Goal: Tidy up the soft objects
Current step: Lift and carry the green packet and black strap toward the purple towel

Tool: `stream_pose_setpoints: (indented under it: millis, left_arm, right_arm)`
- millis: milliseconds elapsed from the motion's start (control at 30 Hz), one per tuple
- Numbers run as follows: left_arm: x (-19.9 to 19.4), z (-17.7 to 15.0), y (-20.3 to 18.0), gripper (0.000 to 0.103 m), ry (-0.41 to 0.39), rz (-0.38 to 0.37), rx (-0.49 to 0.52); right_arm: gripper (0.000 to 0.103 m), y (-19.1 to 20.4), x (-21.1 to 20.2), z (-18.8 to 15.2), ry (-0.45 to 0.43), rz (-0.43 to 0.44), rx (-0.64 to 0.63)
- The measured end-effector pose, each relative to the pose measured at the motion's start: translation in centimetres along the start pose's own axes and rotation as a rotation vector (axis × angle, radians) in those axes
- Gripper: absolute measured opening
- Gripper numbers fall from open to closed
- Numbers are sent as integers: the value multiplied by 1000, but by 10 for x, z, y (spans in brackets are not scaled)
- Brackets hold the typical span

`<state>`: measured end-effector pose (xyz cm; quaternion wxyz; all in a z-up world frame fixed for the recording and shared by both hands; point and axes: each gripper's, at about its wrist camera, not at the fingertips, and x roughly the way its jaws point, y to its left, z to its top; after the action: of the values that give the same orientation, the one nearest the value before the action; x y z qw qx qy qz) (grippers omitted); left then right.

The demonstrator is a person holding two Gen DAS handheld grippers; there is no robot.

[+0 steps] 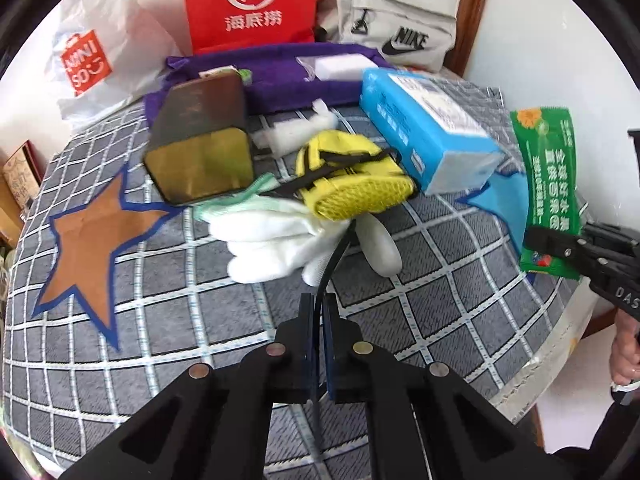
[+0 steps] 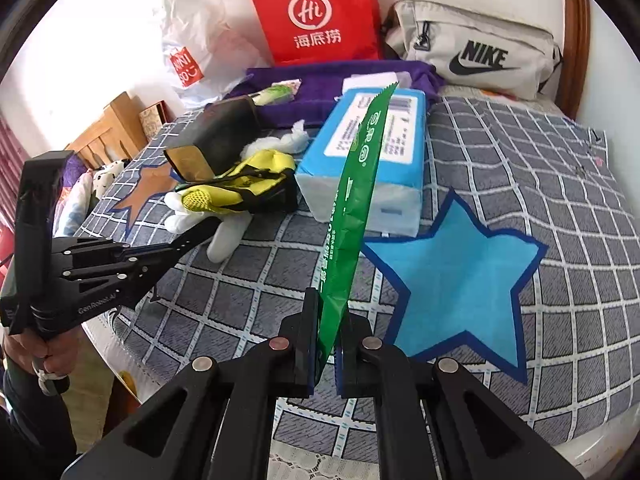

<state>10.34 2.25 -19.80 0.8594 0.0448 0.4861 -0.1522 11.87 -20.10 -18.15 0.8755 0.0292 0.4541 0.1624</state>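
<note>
Pinching a thin black strap point(image 1: 334, 258), the left gripper point(image 1: 319, 300) has its jaws pressed together on it; the strap runs up to the yellow mesh pouch point(image 1: 352, 182) lying mid-table on the checked cloth point(image 1: 200, 320). White gloves point(image 1: 276, 242) sit just under and near of the pouch, touching it. Right gripper point(image 2: 328, 312) is clamped on a green sachet point(image 2: 352, 208), held upright above the cloth, left of the blue star patch point(image 2: 460, 276). Blue tissue pack point(image 2: 368, 152) lies right of the pouch, touching it. Dark tin box point(image 1: 200, 148) tilted at left, beside the brown star patch point(image 1: 86, 248). Purple cloth point(image 1: 280, 76), red bag point(image 1: 250, 4) and grey Nike bag point(image 2: 476, 52) at far edge.
</note>
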Motion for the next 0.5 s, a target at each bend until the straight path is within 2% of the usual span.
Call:
stream_pose_setpoints:
  millis: [233, 500]
  left_arm:
    - [-25, 8, 24, 4, -47, -27, -87]
    - [-49, 21, 43, 4, -100, -1, -123]
  right_arm:
    - [7, 2, -3, 10, -6, 0, -5]
    - [7, 10, -14, 30, -31, -5, -25]
